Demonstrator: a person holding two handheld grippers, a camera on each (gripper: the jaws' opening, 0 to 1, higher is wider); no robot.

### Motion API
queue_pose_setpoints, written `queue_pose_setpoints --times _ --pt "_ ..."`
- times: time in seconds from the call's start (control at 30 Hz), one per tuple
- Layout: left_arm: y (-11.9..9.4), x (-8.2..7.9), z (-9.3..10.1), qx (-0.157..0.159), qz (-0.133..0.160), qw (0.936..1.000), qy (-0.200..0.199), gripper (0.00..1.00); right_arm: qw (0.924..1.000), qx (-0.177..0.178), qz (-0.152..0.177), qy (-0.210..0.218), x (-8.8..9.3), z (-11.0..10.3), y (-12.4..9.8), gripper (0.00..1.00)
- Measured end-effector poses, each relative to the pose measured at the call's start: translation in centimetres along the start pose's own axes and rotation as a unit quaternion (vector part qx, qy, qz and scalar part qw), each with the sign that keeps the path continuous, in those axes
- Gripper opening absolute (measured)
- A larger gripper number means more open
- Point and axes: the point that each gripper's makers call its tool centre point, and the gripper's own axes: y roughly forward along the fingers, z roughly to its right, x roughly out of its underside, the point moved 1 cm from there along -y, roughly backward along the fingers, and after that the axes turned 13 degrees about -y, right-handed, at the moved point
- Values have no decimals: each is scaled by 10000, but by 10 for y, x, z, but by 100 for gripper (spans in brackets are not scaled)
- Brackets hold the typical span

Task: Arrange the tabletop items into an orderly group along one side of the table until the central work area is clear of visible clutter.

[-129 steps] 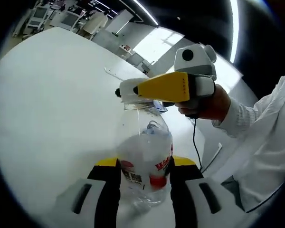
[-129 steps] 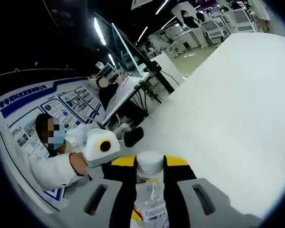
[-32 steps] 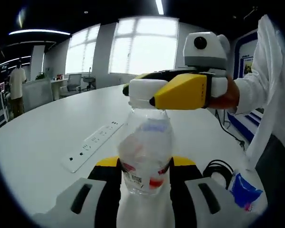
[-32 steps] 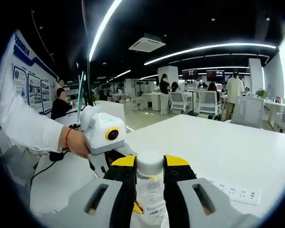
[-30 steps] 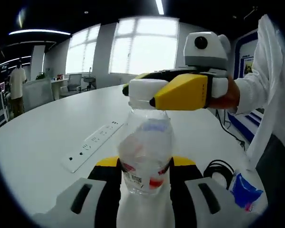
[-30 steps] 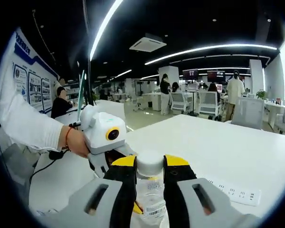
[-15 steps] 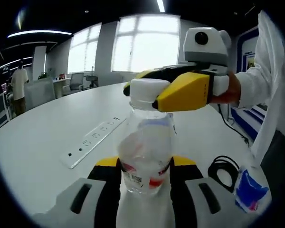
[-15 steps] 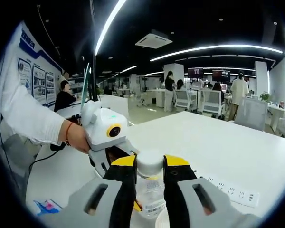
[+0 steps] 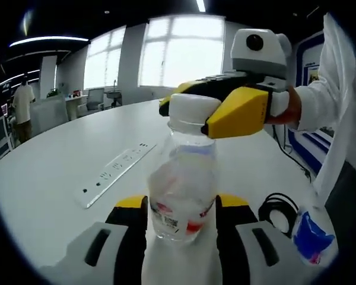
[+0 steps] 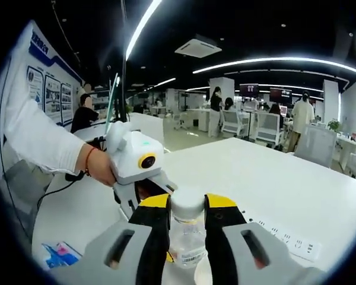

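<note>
The clear plastic bottle with a white cap and red-and-white label [image 9: 183, 196] is standing upright between the two grippers, above the white tabletop [image 9: 59, 172]; whether its base is touching the surface cannot be told. The left gripper [image 9: 181, 228] is clamping the bottle's labelled body between its yellow-tipped jaws. The right gripper [image 10: 187, 222] is gripping the neck just under the cap, its jaws pressing on both sides. A white recessed power strip [image 9: 115, 172] is lying well apart on the left, while a coiled black cable [image 9: 277, 209] and a blue-and-white packet [image 9: 311, 237] are resting near the right edge. Judged step: the bottle is being carried or positioned for grouping. The next move calls for choosing a spot beside the packet and cable, lowering the bottle upright, then freeing both grips.
</note>
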Motion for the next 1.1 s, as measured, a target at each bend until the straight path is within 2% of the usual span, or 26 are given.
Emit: queue_pose_setpoints --times 0.2,0.57,0.93,1.1 --pt "-2 0 2 -66 -56 9999 65 51 10000 -36 16 32 -3 -2 0 24" --pt "-12 -4 7 -163 2 9998 -122 60 10000 14 -1 90 -7 -3 -4 31" --pt "-26 -12 12 -332 85 9991 -232 64 9995 147 25 283 -12 -4 -18 36" --pt "-34 -16 14 -479 128 9983 -308 70 9990 191 52 390 -14 -6 -27 40"
